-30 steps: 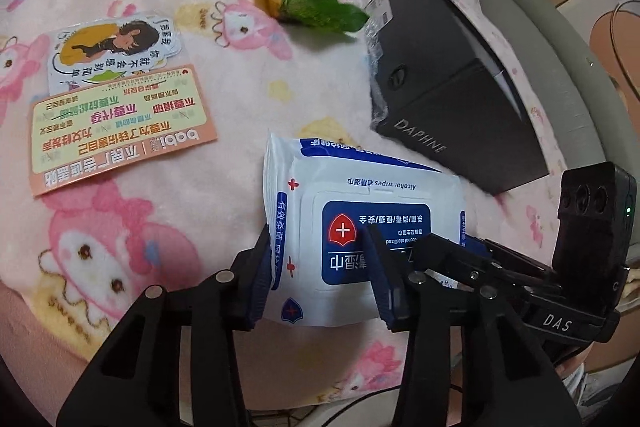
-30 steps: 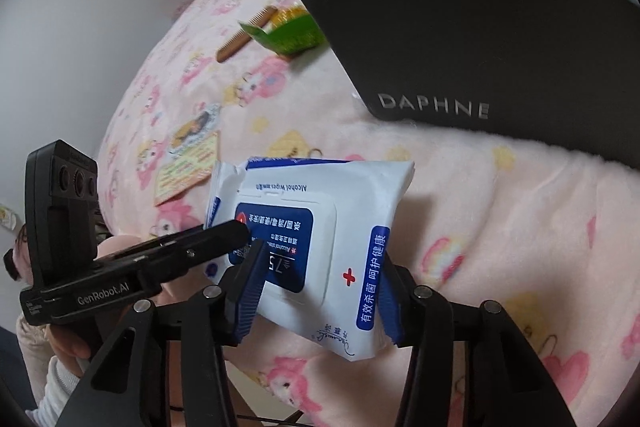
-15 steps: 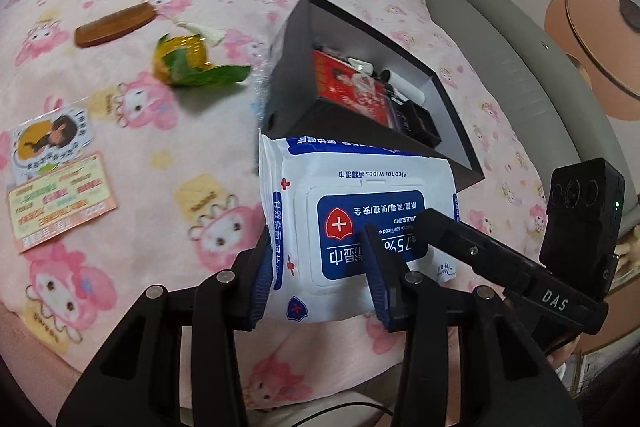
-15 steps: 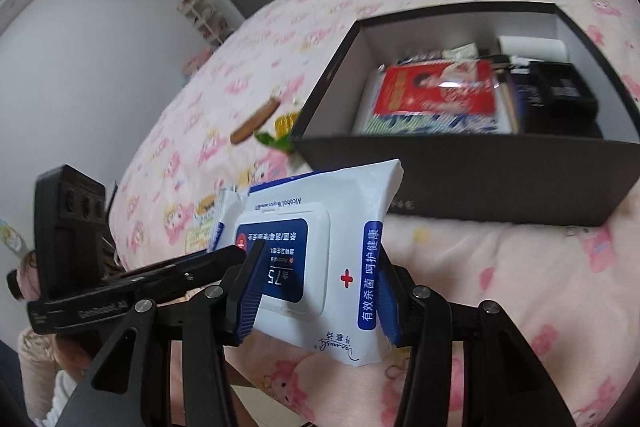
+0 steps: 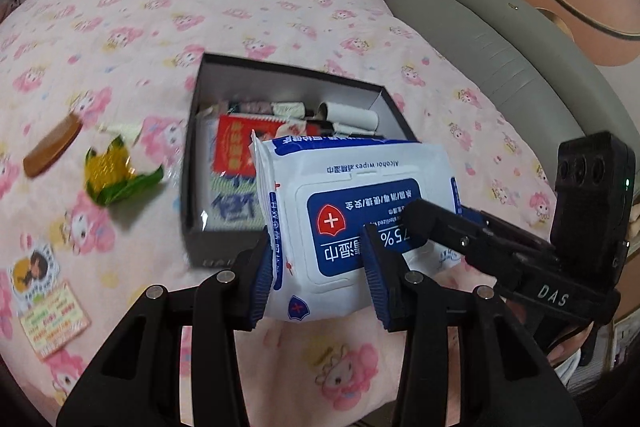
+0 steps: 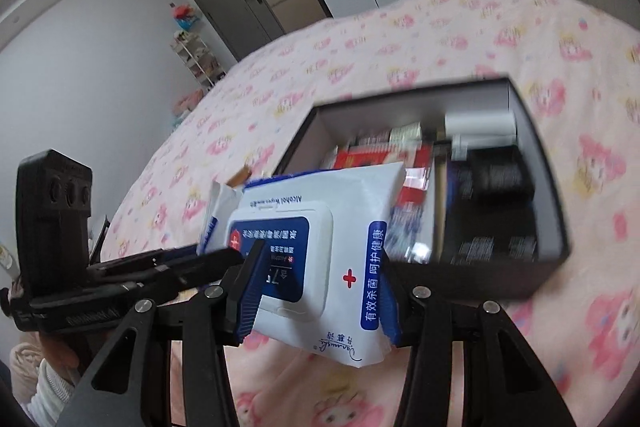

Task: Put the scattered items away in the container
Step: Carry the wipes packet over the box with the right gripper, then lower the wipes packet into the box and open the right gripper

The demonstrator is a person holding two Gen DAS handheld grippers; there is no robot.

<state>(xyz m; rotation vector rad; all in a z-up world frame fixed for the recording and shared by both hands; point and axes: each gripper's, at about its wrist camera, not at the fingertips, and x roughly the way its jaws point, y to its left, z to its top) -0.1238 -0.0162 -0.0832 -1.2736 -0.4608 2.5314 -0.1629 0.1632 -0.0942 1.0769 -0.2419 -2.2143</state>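
A pack of wipes is carried in the air by both tools at once: the left hand-held gripper is clamped on its left end, the right hand-held gripper on its right end, pads pressed against the pack in both wrist views. The pack's long axis is laid across, side to side between the two grips. The open black box is seen directly ahead of and below the pack, on the pink bed; its near wall is partly covered by the pack's far edge. Neither hand is judged nearer; the pack is shared evenly. The next move is judged as forward and down into the box.

Counted left to right on the bed: one sticker, one printed card, one wooden comb, one green-yellow wrapper, one box. Inside the box one red packet and one white roll are made out; the rest is too cluttered to count.
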